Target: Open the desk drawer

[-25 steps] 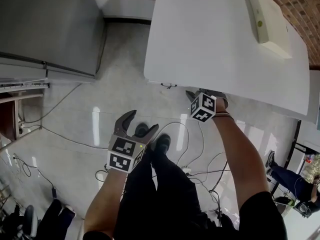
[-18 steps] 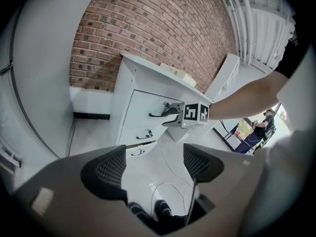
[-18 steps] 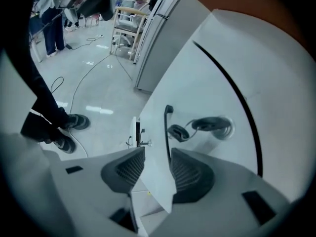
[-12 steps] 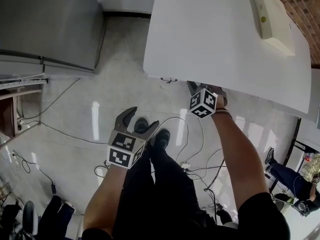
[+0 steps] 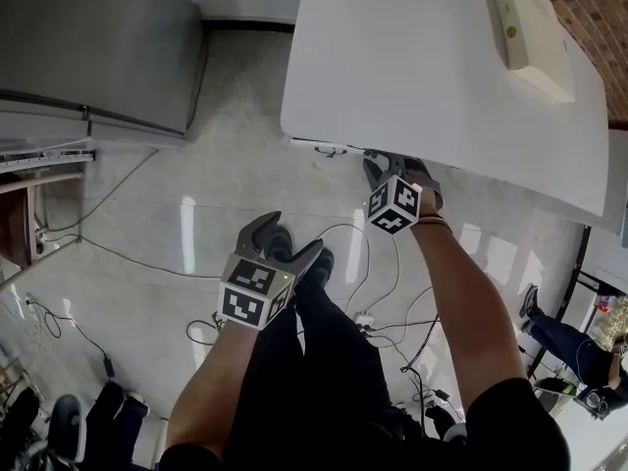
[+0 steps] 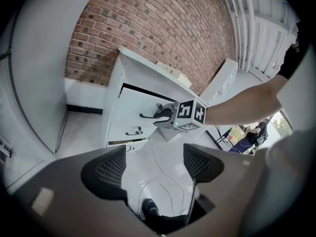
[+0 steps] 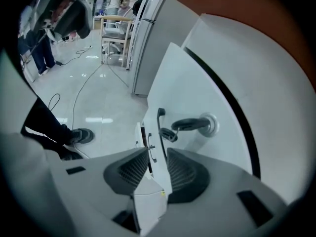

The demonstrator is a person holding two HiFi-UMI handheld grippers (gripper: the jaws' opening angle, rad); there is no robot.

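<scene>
Between right claw (image 7: 157,154) just-closing jaws: drawer handle (image 7: 159,120).

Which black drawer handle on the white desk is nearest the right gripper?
The topmost black handle, between the right gripper's jaws, which have just been closing; lower handles hang clear.

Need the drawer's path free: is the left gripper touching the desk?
Apart. The head view shows floor between the left gripper and the desk edge; the left gripper view shows the desk well beyond its open jaws.
</scene>
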